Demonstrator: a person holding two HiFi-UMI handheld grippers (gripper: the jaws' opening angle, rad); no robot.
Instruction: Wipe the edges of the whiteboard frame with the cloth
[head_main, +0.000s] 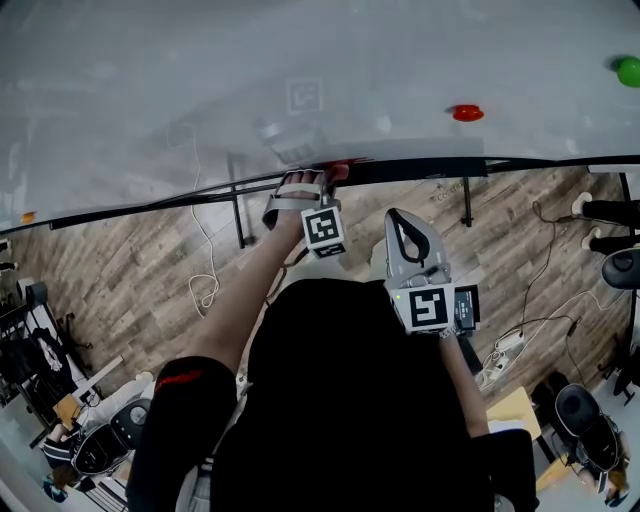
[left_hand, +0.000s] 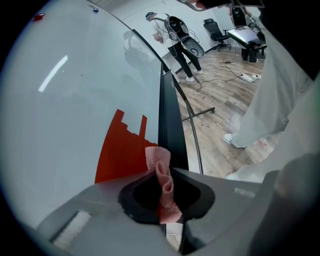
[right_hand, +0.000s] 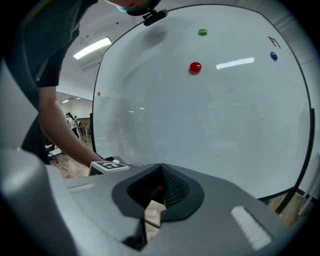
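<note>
Left gripper (head_main: 318, 178) reached up at centre frame, arm outstretched, jaws clamped on pink cloth (left_hand: 163, 182) set against dark whiteboard frame (left_hand: 170, 125). Right gripper (head_main: 405, 228) held lower right of it, jaws together, nothing between. Whiteboard (head_main: 300, 60) fills upper frame; wood floor (head_main: 130, 270) below

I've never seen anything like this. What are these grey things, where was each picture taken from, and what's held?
No robot here: a person holds a grey claw in each hand. One picture comes from a camera on the person's head, looking down; the others from cameras riding on each claw. Ahead is a large white whiteboard with a black frame; a red round magnet and a green round magnet stick to it. The left claw is closed on a pink woven cloth, at the frame's edge. The right claw is closed on nothing, held back from the board.
</note>
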